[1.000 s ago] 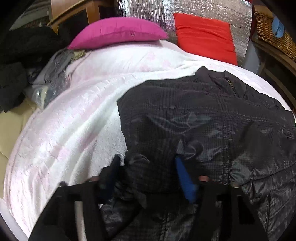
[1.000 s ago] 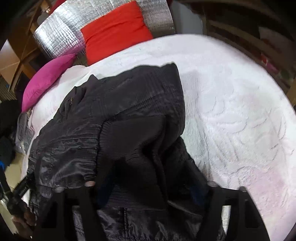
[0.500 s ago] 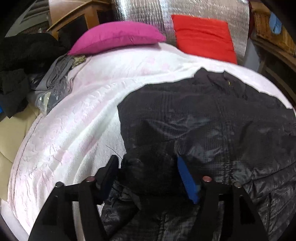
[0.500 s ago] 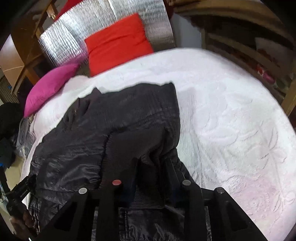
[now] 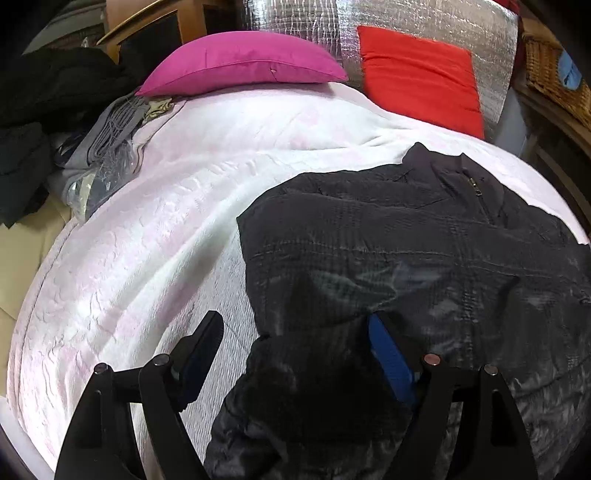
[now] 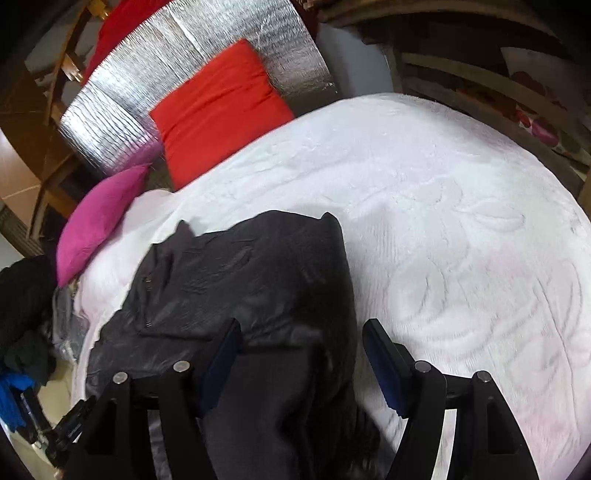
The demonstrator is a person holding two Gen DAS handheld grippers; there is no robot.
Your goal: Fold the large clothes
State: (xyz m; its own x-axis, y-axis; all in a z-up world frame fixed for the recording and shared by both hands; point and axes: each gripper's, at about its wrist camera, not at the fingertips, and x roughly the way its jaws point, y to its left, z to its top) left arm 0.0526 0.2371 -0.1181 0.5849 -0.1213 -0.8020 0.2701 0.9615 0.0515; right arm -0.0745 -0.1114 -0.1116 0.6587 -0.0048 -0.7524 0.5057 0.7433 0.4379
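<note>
A black quilted jacket (image 5: 406,258) lies spread on the white bedspread (image 5: 147,258), collar and zip toward the pillows. My left gripper (image 5: 295,354) straddles a bunched dark sleeve end at the jacket's near left edge. Its jaws are opening: the left finger (image 5: 199,350) stands clear over the bedspread, and the blue pad of the other finger (image 5: 391,362) lies against the cloth. In the right wrist view the jacket (image 6: 240,280) has its right side folded inward. My right gripper (image 6: 303,358) is over that near fold, jaws opening, with cloth lying loose between them and neither pad pressing.
A pink pillow (image 5: 240,62), a red cushion (image 5: 421,77) and a silver foil panel (image 5: 295,18) stand at the head of the bed. Dark clothes (image 5: 44,110) and grey garments (image 5: 107,147) are heaped off the left edge. A wicker basket (image 5: 554,81) sits at right.
The left jaws have spread wider, and the left finger has come off the sleeve. The right jaws pinched the folded cloth half a second ago and have now spread apart, letting it go.
</note>
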